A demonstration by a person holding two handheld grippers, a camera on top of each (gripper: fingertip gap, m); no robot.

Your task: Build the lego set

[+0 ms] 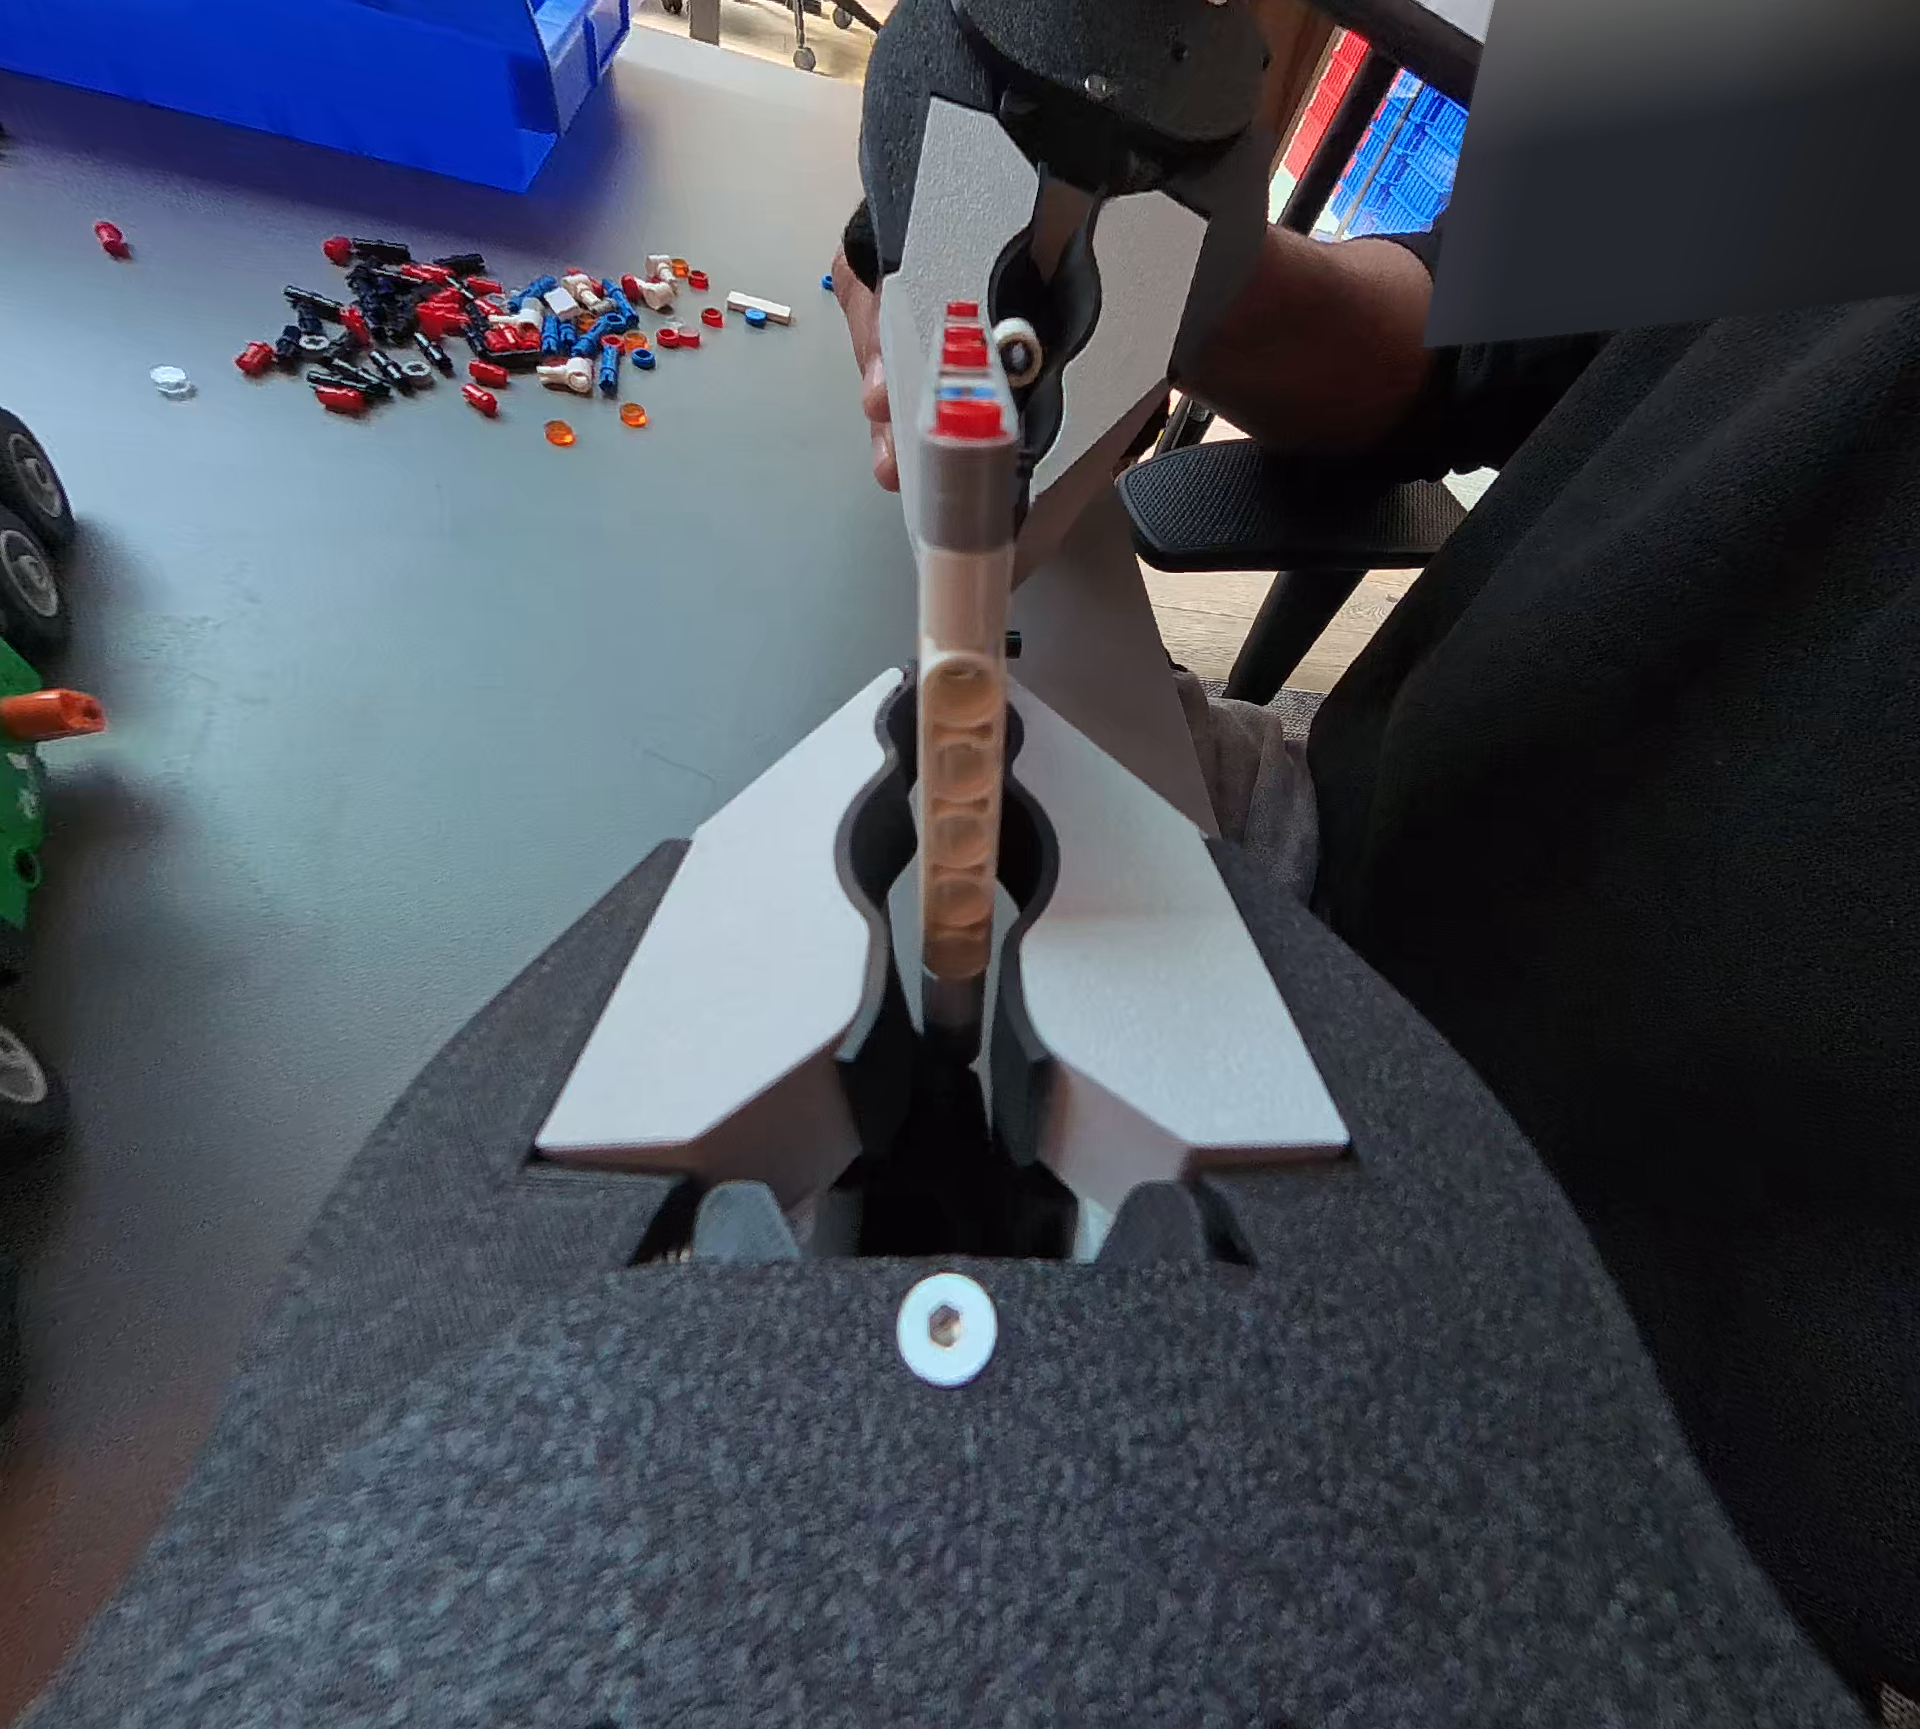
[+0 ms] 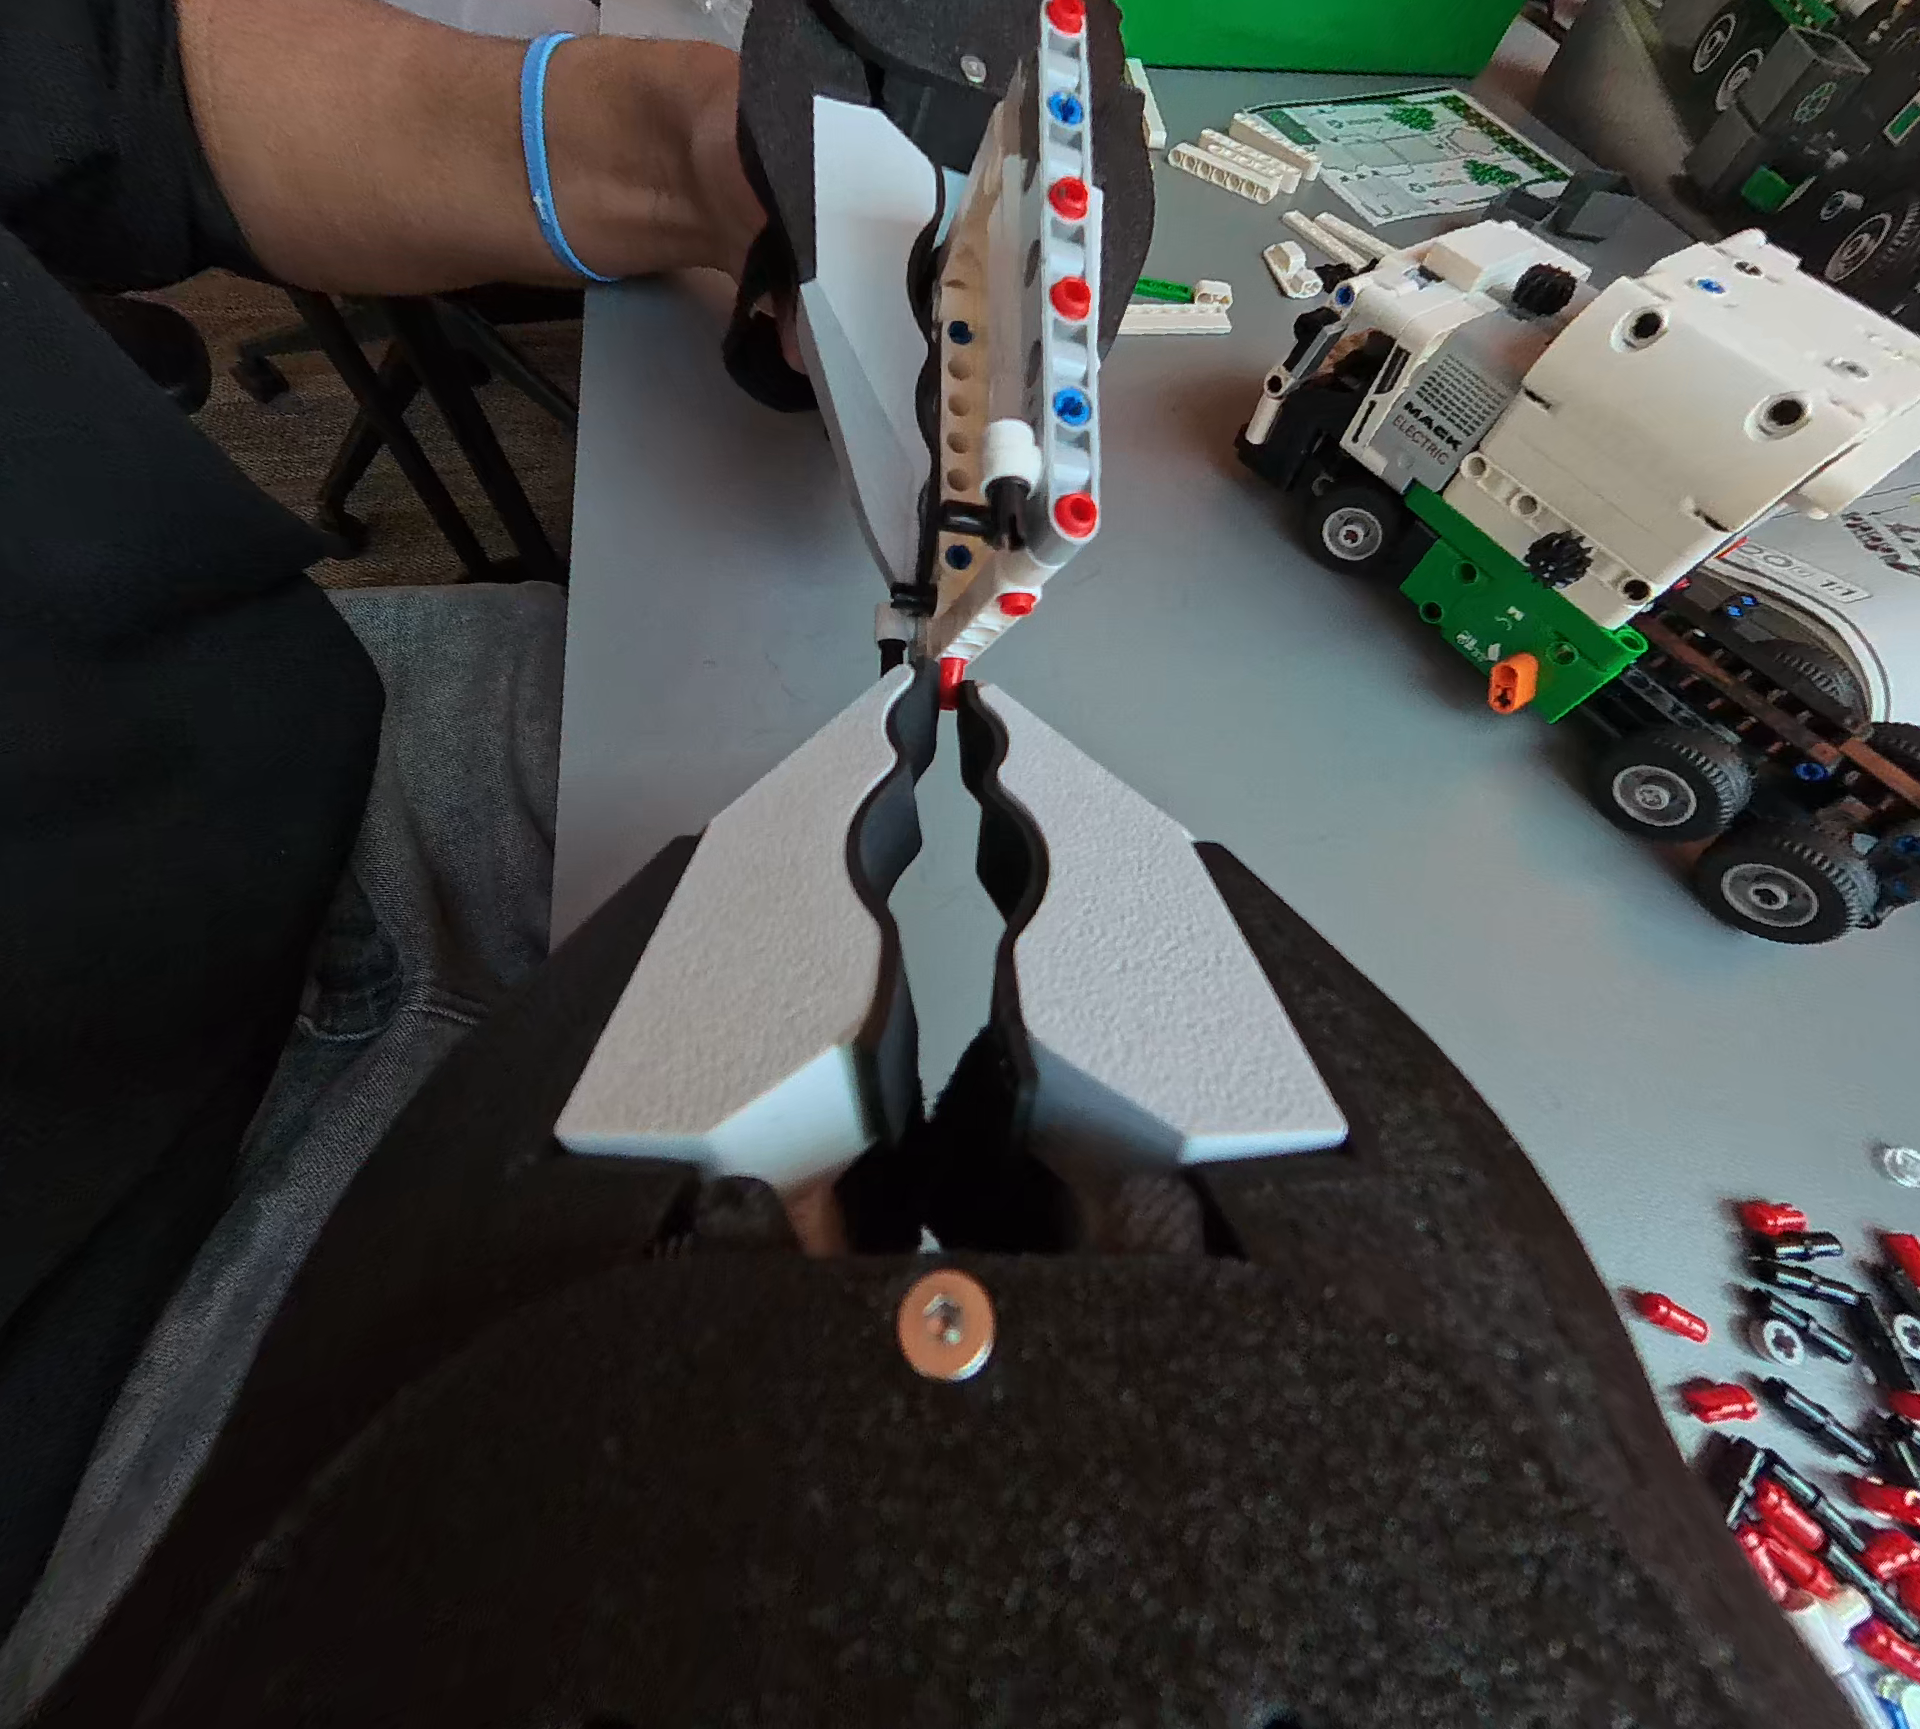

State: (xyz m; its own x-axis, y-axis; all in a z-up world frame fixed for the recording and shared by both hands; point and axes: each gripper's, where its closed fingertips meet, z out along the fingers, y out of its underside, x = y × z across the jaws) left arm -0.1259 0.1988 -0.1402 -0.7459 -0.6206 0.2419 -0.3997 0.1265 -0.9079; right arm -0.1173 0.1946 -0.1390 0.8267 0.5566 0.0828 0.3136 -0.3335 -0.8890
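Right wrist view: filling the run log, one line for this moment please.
left tool: shut on white pinned beam panel | right tool: pinching small red pin at panel's end

beam assembly (image 2: 1039, 349) | white-grey, red/blue pins | held aloft, edge-on | over table

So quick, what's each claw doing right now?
Left claw: closed on the beam panel.
Right claw: closed on a red pin at the panel's end.
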